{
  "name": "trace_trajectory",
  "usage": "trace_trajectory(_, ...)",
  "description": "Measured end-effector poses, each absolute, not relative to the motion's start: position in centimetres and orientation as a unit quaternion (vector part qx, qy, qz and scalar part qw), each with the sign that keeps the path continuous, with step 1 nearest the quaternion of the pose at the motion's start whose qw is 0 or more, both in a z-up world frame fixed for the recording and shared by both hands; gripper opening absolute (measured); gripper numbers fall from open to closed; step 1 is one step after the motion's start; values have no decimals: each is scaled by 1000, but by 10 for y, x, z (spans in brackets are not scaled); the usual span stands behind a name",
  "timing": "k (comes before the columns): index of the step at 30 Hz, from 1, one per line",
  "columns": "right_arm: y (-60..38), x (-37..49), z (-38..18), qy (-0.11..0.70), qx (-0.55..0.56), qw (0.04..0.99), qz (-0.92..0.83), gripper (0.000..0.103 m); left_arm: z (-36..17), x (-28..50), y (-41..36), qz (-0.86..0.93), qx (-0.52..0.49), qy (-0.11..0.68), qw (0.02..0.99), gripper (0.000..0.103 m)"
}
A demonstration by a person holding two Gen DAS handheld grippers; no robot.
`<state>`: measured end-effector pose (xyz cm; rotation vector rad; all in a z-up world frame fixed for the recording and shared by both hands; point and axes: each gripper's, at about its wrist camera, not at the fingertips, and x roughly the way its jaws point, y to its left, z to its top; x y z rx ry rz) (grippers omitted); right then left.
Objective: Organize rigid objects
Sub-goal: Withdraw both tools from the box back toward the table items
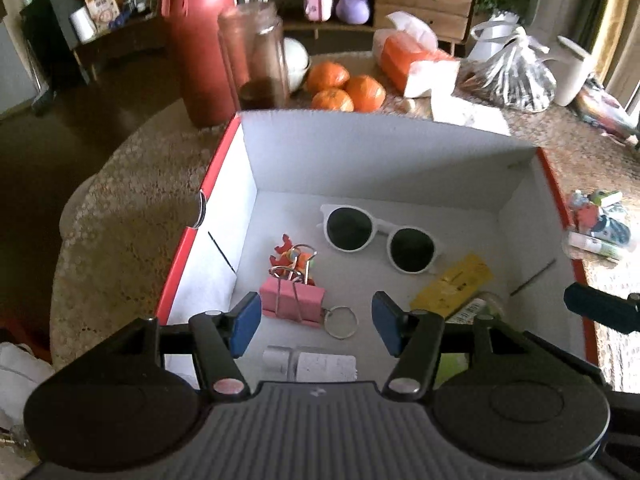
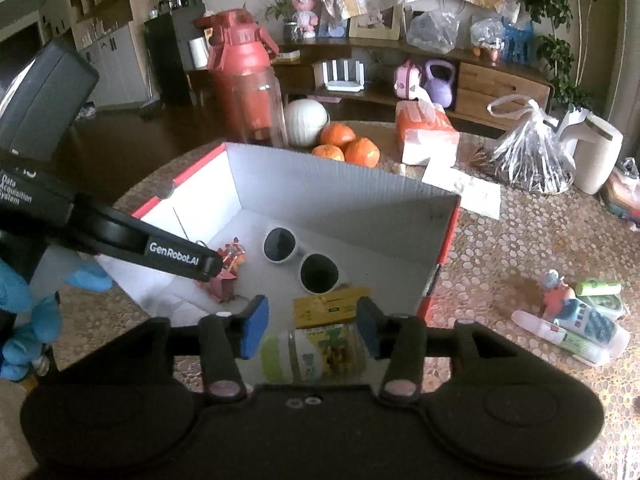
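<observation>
Both grippers hang over the red-edged white cardboard box (image 1: 400, 160). The right gripper (image 2: 312, 330) stands spread, its pads clear of the green-capped clear jar (image 2: 316, 354) lying crosswise below it at lower centre. The left gripper (image 1: 316, 322) is spread above the pink binder clip (image 1: 292, 300). Small tubes and bottles (image 2: 576, 320) wait at right on the table, nearer the right hand, with open room between.

Dim daylight from the right, fisheye-warped, soft-edged corners.

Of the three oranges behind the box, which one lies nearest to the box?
The front-left orange. It sits lowest in the left wrist view, closest to the box wall; the other two lie behind and right of it.
</observation>
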<state>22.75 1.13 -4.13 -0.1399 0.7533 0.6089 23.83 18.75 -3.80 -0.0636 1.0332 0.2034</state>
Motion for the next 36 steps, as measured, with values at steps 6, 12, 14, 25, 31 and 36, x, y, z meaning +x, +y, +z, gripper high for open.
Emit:
trace_trajectory(6, -4, 213, -28, 349, -56, 885, 301, 59, -20, 221, 170, 84, -20, 471, 878, 60)
trace_trajectory(12, -21, 200, -16, 336, -46, 888, 310, 70, -8, 202, 149, 65, -10, 455, 888, 61)
trace_trajectory(14, -28, 195, -14, 333, -41, 888, 314, 74, -4, 197, 141, 57, -9, 451, 890, 62)
trace_trajectory(25, -84, 173, -9, 311, -10, 897, 313, 90, 5, 181, 102, 25, 5, 431, 902, 69)
trace_trajectory(31, -120, 163, -12, 300, -2, 907, 297, 95, 0, 180, 82, 1, -14, 432, 902, 78)
trace_trajectory(36, -143, 158, -21, 292, -16, 918, 267, 97, -4, 182, 63, -16, -12, 430, 903, 84)
